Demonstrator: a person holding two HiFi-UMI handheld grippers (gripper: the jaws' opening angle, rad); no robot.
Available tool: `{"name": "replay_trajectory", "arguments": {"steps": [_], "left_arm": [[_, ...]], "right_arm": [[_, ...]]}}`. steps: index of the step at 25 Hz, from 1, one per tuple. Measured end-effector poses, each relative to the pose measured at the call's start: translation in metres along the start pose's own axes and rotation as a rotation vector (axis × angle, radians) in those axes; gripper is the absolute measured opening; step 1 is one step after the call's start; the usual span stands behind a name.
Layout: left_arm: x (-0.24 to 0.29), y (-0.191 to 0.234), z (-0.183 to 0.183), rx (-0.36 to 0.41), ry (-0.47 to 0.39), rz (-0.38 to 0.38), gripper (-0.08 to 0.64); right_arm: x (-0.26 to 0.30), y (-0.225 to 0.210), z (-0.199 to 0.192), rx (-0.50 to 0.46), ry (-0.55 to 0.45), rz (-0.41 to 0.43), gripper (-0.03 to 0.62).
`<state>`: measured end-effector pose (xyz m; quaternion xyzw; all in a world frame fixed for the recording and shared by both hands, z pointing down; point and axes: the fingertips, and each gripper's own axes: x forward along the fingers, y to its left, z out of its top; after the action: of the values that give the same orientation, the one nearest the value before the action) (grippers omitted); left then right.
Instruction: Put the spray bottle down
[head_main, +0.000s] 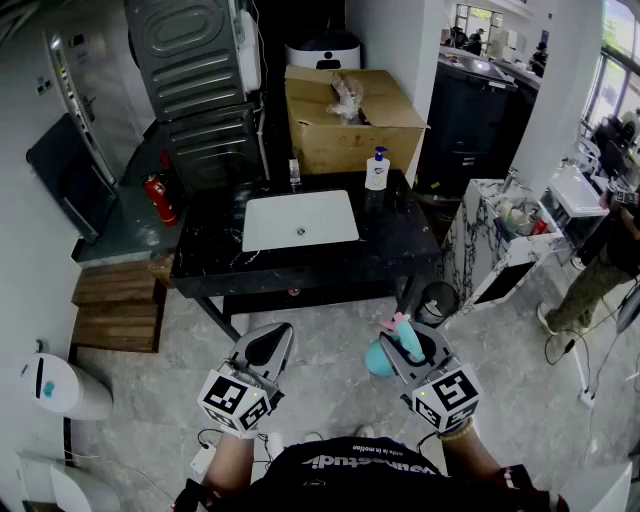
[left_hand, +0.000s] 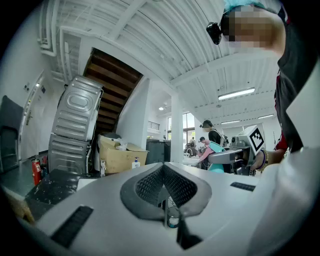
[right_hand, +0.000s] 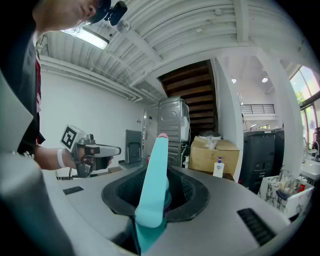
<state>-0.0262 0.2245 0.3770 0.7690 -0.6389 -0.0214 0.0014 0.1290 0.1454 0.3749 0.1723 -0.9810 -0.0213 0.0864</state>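
The spray bottle (head_main: 378, 358) is teal with a pink nozzle, and my right gripper (head_main: 400, 336) is shut on it at waist height, short of the black table (head_main: 400, 240). In the right gripper view the bottle's teal trigger head (right_hand: 152, 185) stands up between the jaws of the right gripper (right_hand: 156, 200), pink tip on top. My left gripper (head_main: 268, 346) hovers level beside it on the left. In its own view the left gripper (left_hand: 165, 189) has its pads together with nothing between them. The bottle (left_hand: 216, 150) also shows at the right of that view.
A white sink (head_main: 300, 220) is set into the table, with a soap pump bottle (head_main: 376, 170) behind it. A cardboard box (head_main: 345, 120) and stacked machines (head_main: 195, 90) stand beyond. A small bin (head_main: 437, 300) sits right of the table and wooden steps (head_main: 115, 305) left. A person (head_main: 600, 270) stands far right.
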Motion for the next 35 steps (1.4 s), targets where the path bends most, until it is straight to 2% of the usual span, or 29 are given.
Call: {"name": "replay_trajectory", "arguments": {"steps": [11,17,24,29,35], "left_arm": [[0.004,-0.008,0.001,0.016,0.005,-0.018,0.014],[0.003,-0.006,0.002,0.013,0.004,-0.023,0.014],[-0.006,0.002,0.003,0.008,0.002,-0.007,0.014],[-0.021,0.018,0.001,0.011,0.009,0.000,0.014],[-0.049,0.059,-0.001,0.000,0.002,0.028,0.014]], "right_arm": [[-0.004,0.001,-0.002,-0.008,0.003,0.000,0.133],[-0.004,0.000,0.006,0.075,-0.035,0.021,0.132],[0.004,0.012,0.004,0.064,-0.015,0.041,0.132],[0.019,0.025,0.005,0.069,-0.012,0.049,0.132],[0.051,0.051,0.012,0.071,-0.018,0.051,0.132]]}}
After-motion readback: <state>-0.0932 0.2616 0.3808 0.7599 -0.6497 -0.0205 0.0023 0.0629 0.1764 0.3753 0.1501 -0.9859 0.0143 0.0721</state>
